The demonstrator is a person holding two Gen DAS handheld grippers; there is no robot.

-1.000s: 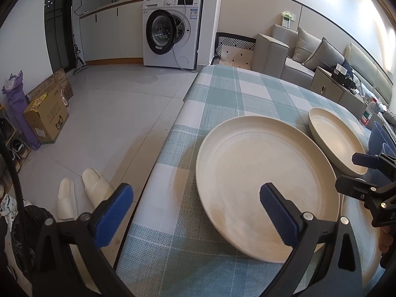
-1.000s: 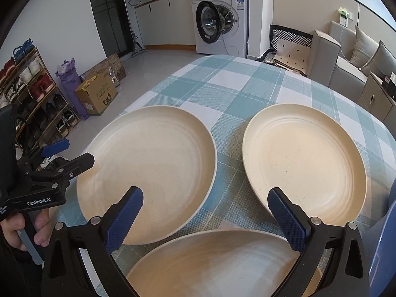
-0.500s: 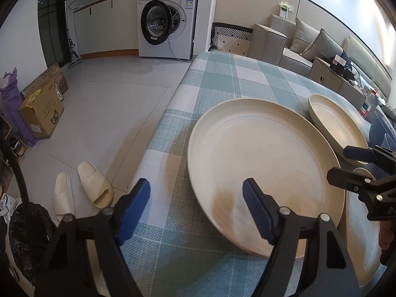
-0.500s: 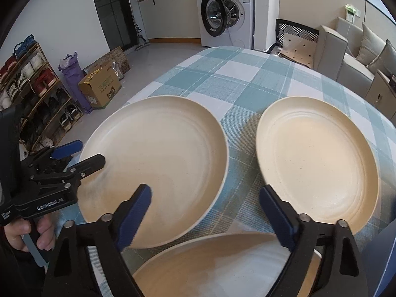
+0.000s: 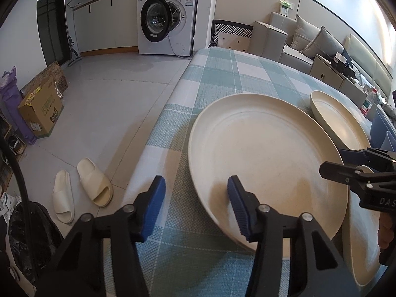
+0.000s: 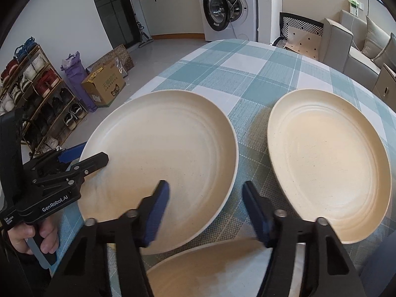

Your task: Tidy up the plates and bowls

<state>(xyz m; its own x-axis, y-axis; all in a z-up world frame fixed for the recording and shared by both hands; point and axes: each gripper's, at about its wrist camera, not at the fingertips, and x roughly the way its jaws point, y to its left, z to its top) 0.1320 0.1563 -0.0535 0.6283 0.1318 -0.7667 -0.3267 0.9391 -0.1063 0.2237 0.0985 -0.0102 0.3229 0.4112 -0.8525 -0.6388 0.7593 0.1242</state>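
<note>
Three cream plates lie on the checked tablecloth [image 6: 247, 74]. The left plate [image 5: 267, 153] [image 6: 158, 153] has a gripper at each side. My left gripper [image 5: 195, 190] straddles its left rim, one pad over the plate and one over the cloth; its jaws are closing and the pads stand clear of the rim. My right gripper [image 6: 205, 195] straddles the same plate's right rim in the same way, also closing without touching. A second plate [image 6: 326, 160] [image 5: 341, 118] lies to the right. The third plate [image 6: 210, 272] [image 5: 363, 242] lies nearest, under the right gripper.
The table's left edge drops to a tiled floor with slippers [image 5: 81, 190], a cardboard box [image 5: 39, 109] and a shoe rack [image 6: 37, 94]. A washing machine [image 5: 163, 19] and a sofa [image 5: 297, 39] stand beyond. Something blue [image 5: 381, 128] sits at the table's right.
Both grippers' jaws have narrowed from wide to about a third of their spread. Each has edged in over the left plate's rim. The plates have not moved.
</note>
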